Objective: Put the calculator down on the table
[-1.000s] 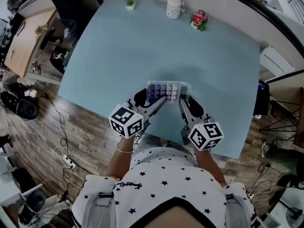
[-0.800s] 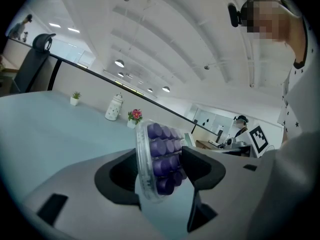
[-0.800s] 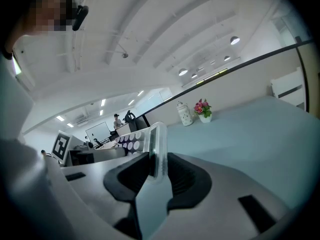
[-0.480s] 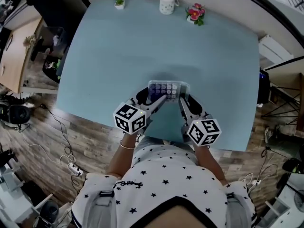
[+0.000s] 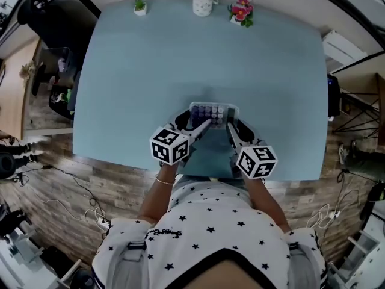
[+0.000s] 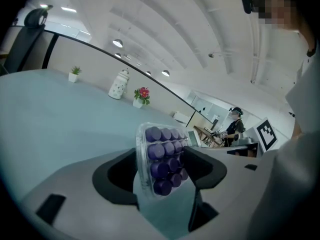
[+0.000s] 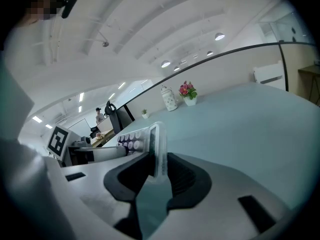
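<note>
Calculator (image 5: 213, 112) sits lower than a second ago, close over the near tabletop (image 5: 180, 59); left gripper (image 5: 200, 123) jaws are opening around its keyed end, right gripper (image 5: 232, 127) jaws pinch its edge, so set-down looks nearly complete.

The table (image 5: 271, 89) in front of me has a pale blue, matt top with rounded corners, and its near edge runs just before my body. Three things stand on it in a row along the far edge, each apart from the next. At the left is a small green plant (image 5: 139, 6) in a white pot. In the middle is a white lidded jar (image 5: 204, 0) with dark speckles. Just right of that is a pot of pink and red flowers (image 5: 241, 12).
</note>
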A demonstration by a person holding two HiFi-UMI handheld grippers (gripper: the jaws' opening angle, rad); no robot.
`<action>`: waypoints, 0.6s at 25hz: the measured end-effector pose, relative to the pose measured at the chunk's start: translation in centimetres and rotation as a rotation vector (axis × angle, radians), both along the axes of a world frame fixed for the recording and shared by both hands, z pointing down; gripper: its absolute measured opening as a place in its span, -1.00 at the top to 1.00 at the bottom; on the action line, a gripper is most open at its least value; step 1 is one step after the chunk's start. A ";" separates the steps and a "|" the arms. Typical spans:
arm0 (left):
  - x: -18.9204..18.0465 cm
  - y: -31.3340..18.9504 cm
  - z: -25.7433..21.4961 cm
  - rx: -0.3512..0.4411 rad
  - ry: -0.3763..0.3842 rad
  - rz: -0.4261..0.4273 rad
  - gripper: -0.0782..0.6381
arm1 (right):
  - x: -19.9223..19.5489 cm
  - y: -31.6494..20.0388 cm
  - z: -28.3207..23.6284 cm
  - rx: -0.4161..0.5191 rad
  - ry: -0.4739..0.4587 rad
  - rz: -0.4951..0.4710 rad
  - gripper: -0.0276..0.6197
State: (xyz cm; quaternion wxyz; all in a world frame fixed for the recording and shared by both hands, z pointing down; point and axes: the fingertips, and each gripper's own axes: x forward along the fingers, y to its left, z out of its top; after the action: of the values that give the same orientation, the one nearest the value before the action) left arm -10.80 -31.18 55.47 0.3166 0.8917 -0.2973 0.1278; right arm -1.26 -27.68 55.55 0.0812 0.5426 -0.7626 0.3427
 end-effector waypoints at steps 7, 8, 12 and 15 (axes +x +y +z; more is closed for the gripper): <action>0.6 0.2 2.1 -0.053 -0.066 -0.005 -0.06 | 0.7 0.1 1.8 -0.055 0.028 -0.028 0.58; 0.7 0.2 2.4 -0.059 -0.079 -0.008 -0.06 | 0.8 0.1 2.0 -0.061 0.033 -0.035 0.58; 0.9 0.5 3.4 -0.081 -0.120 -0.017 -0.07 | 1.0 0.1 2.9 -0.091 0.049 -0.068 0.58; 1.1 0.5 3.8 -0.080 -0.151 -0.020 -0.07 | 1.2 0.1 3.4 -0.103 0.057 -0.087 0.58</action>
State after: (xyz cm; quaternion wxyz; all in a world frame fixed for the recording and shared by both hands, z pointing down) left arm -9.73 -30.65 59.27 0.3301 0.8630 -0.3240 0.2034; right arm -0.03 -27.54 58.91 0.1452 0.5137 -0.7642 0.3620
